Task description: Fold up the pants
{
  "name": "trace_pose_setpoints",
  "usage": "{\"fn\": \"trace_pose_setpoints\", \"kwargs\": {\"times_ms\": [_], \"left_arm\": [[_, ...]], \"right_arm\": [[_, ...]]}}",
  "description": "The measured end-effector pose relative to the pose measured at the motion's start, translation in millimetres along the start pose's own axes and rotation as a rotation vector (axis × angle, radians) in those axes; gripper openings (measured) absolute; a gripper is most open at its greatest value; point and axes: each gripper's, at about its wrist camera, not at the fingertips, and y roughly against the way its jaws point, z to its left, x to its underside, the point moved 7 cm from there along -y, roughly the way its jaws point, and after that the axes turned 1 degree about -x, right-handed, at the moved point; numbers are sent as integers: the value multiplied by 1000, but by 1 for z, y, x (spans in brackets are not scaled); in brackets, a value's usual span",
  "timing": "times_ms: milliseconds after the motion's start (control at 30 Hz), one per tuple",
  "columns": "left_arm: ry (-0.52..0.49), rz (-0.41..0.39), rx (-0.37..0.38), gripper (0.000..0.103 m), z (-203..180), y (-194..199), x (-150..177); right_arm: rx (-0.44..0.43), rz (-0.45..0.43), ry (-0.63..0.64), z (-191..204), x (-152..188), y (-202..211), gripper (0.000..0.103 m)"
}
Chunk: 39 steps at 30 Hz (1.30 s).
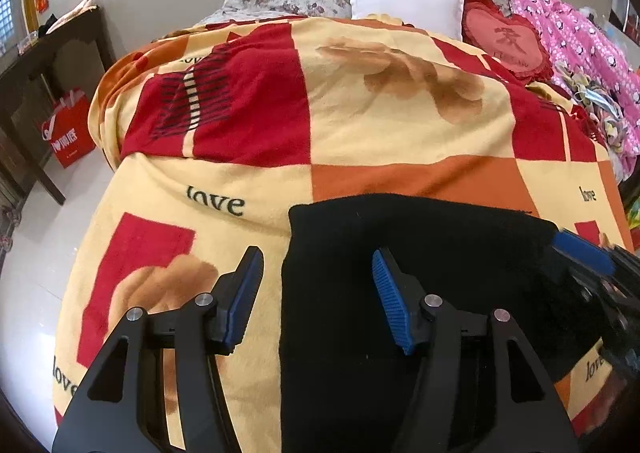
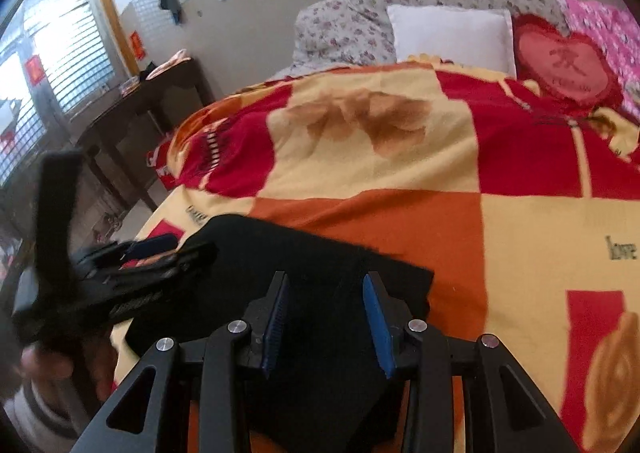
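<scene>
Left gripper (image 1: 318,285) is spread wide, hovering low over the bed, its blue pads (image 1: 390,305) apart with nothing between them: one finger sits above the blanket (image 1: 360,125), the other above the black cloth. Over at the right edge of the left wrist view the right gripper (image 1: 588,253) pokes in, slightly blurred, at the far right corner of the cloth. From its own camera the right gripper (image 2: 326,307) shows a moderate gap, fingers parted and gripping nothing, pointing across the dark fabric. The left gripper (image 2: 152,249) appears there too, off to the left, motion-blurred, with a hand (image 2: 60,369) wrapped round its handle.

The pants (image 1: 400,293) lie near the close edge of the bed, on the checked red, orange and cream blanket. They look like a flat, dark, roughly rectangular stack with a straight left edge and a squared far edge; individual legs cannot be made out. Seen from the right wrist, the pants (image 2: 320,253) show a crisp far right corner.
</scene>
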Motion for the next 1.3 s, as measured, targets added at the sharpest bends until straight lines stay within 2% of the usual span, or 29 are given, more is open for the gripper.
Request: {"fn": "trace_pose_setpoints", "kwargs": {"times_ms": [200, 333, 367, 500, 633, 967, 1100, 1267, 1300], "left_arm": [[11, 2, 2, 57, 1, 2, 4], [22, -1, 4, 57, 0, 1, 7], [23, -3, 3, 57, 1, 1, 7], [39, 6, 29, 57, 4, 9, 11], [48, -2, 37, 57, 10, 23, 15], [67, 17, 50, 57, 14, 28, 27], [85, 13, 80, 57, 16, 29, 31], [112, 31, 126, 57, 17, 21, 32], [114, 35, 133, 57, 17, 20, 32]], "right_arm": [[21, 31, 58, 14, 33, 29, 37], [75, 92, 60, 7, 62, 12, 40], [72, 68, 50, 6, 63, 14, 40], [37, 72, 6, 0, 59, 23, 41], [28, 37, -36, -9, 49, 34, 42], [19, 49, -57, -5, 48, 22, 43], [-6, 33, -116, -16, 48, 20, 51], [-58, 43, -183, -26, 49, 9, 53], [-66, 44, -198, -28, 49, 8, 56]]}}
